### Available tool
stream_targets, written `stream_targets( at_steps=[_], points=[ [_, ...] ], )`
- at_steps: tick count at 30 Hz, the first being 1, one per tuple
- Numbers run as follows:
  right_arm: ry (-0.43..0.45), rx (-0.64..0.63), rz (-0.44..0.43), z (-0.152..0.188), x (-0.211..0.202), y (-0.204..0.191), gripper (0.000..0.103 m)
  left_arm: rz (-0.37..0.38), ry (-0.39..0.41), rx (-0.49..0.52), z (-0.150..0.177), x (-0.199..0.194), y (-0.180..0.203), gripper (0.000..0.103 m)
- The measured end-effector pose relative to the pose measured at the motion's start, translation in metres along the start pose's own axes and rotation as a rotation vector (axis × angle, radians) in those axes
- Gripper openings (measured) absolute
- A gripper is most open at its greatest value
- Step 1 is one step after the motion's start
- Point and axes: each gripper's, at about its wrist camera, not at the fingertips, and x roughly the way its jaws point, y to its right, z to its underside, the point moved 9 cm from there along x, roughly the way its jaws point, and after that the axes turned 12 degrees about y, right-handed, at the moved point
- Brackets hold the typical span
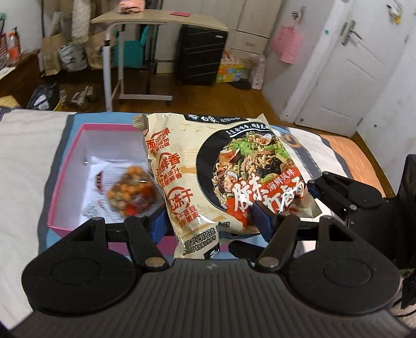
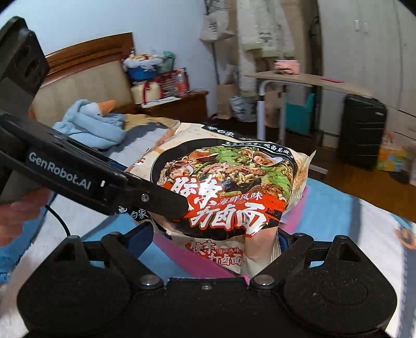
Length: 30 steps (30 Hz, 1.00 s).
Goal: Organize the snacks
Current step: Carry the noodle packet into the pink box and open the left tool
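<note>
A cream instant noodle packet [image 1: 221, 171] with a noodle bowl picture is held above the bed beside an open pink box [image 1: 67, 161]. My left gripper [image 1: 213, 223] is shut on the packet's near edge. My right gripper [image 2: 215, 239] is also shut on the packet [image 2: 228, 182] from the other side; the right gripper shows at the right of the left wrist view [image 1: 338, 187], and the left gripper crosses the right wrist view [image 2: 104, 182]. Inside the white-lined box lies a clear bag of mixed nuts and snacks [image 1: 130, 192].
The box sits on a blue cloth [image 1: 104, 118] on the bed. A light blue garment [image 2: 88, 124] lies near the headboard. A rolling desk [image 1: 156, 20], a black suitcase [image 1: 200, 54] and bags stand on the wooden floor beyond the bed.
</note>
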Motion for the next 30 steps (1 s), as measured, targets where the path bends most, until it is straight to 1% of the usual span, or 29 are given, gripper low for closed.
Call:
stream_targets(
  at_steps=[4,6,11,14,16,18,20,21,22,24,26,30],
  points=[
    [0.005,0.012,-0.049,-0.003,0.029,-0.004,0.093,-0.001,0.014,-0.055,-0.006,0.012,-0.037,0.067],
    [0.012,0.022,-0.064,-0.001,0.041,-0.007,0.093,-0.004,0.011,-0.080,-0.003,0.020,-0.054,0.067],
    [0.006,0.049,-0.069,0.010,0.066,-0.008,0.093,0.003,-0.004,-0.142,0.013,0.043,-0.086,0.067],
    [-0.025,0.052,-0.072,0.014,0.083,-0.010,0.093,-0.004,0.015,-0.158,0.014,0.052,-0.099,0.067],
    [-0.034,0.039,-0.085,0.017,0.087,-0.014,0.093,-0.022,0.014,-0.168,0.015,0.058,-0.106,0.067],
    [-0.058,0.017,-0.103,0.019,0.093,-0.020,0.093,-0.069,0.020,-0.159,0.016,0.062,-0.114,0.070],
    [-0.063,0.007,-0.102,0.022,0.093,-0.024,0.092,-0.174,0.016,-0.129,0.019,0.065,-0.123,0.074],
    [-0.067,0.004,-0.098,0.023,0.092,-0.025,0.093,-0.206,0.024,-0.105,0.018,0.065,-0.124,0.074],
    [-0.074,0.002,-0.095,0.025,0.090,-0.025,0.093,-0.222,0.038,-0.083,0.018,0.064,-0.123,0.075],
    [-0.073,0.000,-0.083,0.027,0.082,-0.025,0.093,-0.224,0.051,-0.071,0.018,0.060,-0.119,0.076],
    [-0.060,0.005,-0.068,0.025,0.071,-0.022,0.093,-0.206,0.058,-0.067,0.017,0.055,-0.112,0.076],
    [-0.016,0.060,-0.025,0.020,0.035,-0.007,0.093,-0.179,0.068,-0.030,0.014,0.043,-0.091,0.076]
  ],
)
